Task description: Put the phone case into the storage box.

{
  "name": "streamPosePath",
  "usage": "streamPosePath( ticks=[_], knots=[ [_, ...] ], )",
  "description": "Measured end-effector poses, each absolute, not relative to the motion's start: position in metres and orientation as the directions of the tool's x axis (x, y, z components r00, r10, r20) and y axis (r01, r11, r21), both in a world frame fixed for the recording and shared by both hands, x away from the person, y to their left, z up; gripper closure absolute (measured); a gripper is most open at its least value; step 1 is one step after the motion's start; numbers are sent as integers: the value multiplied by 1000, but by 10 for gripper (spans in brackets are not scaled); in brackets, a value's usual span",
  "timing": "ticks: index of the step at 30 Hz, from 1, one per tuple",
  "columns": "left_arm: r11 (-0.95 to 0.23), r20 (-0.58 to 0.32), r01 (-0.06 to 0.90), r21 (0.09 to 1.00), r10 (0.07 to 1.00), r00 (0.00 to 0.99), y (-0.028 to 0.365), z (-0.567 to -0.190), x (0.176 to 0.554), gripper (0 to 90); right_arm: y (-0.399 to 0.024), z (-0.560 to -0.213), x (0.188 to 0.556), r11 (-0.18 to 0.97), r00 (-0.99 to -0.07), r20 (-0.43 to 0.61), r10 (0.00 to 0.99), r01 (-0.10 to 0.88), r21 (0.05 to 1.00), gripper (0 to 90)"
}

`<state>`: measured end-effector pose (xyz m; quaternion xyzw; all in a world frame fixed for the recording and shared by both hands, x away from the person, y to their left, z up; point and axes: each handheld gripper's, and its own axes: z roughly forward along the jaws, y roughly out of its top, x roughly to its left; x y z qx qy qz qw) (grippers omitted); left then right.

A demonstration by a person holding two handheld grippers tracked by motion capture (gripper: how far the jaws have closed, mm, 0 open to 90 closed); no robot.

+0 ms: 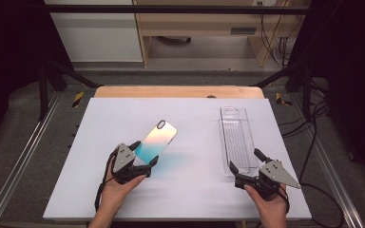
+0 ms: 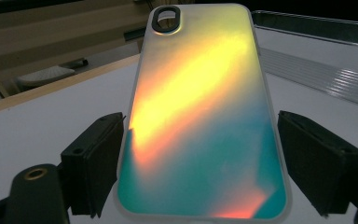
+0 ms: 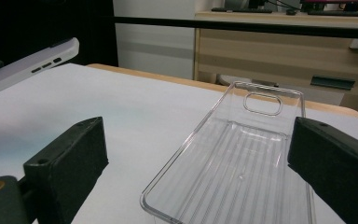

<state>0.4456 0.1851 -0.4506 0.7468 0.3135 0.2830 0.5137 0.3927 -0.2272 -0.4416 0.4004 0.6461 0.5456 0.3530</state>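
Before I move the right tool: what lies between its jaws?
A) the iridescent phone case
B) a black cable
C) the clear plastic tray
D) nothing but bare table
C: the right tool has its jaws open on either side of the clear tray's near end.

I see a phone case (image 2: pixel 200 116) with a glossy, iridescent back and frosted plastic rim. The tray (image 3: pixel 233 163) looks like clear, ribbed, shiny plastic. My jaws are matt black plastic. The table (image 1: pixel 100 142) is matt white, edged in pale wood.

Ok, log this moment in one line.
left gripper: grips iridescent phone case, raised | right gripper: open at clear tray
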Motion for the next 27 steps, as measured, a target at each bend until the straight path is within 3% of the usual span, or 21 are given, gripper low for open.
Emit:
streamPosePath(
  ticks=[12, 27],
  knots=[
    [-281, 105, 175, 944, 756, 646, 182, -452, 445, 167, -216, -434, 394, 85, -472, -7, 881, 144, 986, 63],
    [-242, 92, 150, 959, 762, 640, 187, -443, 442, 168, -145, -380, 426, 210, -626, -44, 779, 194, 958, 63]
  ],
)
